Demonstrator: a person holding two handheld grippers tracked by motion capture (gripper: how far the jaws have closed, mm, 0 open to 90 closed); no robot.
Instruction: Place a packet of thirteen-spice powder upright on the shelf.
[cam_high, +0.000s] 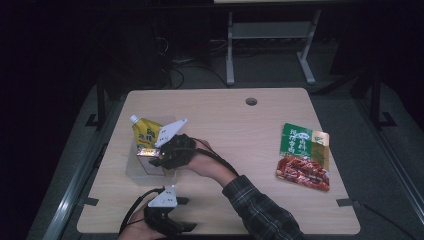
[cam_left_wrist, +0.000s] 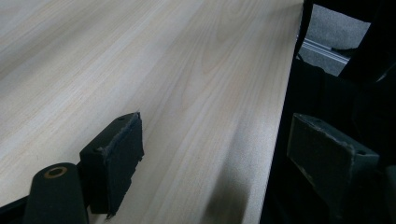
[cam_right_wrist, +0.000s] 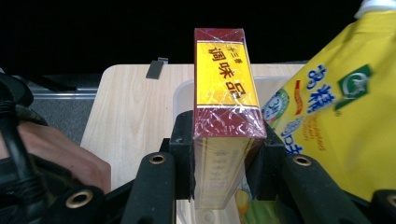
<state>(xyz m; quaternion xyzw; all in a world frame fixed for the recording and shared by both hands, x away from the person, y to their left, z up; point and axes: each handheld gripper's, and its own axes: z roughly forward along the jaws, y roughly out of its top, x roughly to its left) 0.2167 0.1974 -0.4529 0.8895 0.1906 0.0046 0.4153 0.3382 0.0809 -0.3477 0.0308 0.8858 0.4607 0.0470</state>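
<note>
A maroon and yellow box (cam_right_wrist: 226, 93) stands upright between the pads of my right gripper (cam_right_wrist: 227, 158), which is shut on it. In the high view that box (cam_high: 145, 150) and the right gripper (cam_high: 152, 156) hang over a clear plastic container (cam_high: 142, 172) at the table's left. A yellow spouted pouch (cam_high: 145, 131) leans in the container, and in the right gripper view the pouch (cam_right_wrist: 336, 107) sits just right of the box. My left gripper (cam_high: 186, 214) rests near the front edge, and in its own view the left gripper (cam_left_wrist: 224, 154) stands open over bare wood.
A green and red food packet (cam_high: 305, 156) lies flat at the right of the wooden table (cam_high: 240, 125). A cable hole (cam_high: 251, 101) sits near the far edge. The table's front edge (cam_left_wrist: 280, 121) runs right beside the left gripper.
</note>
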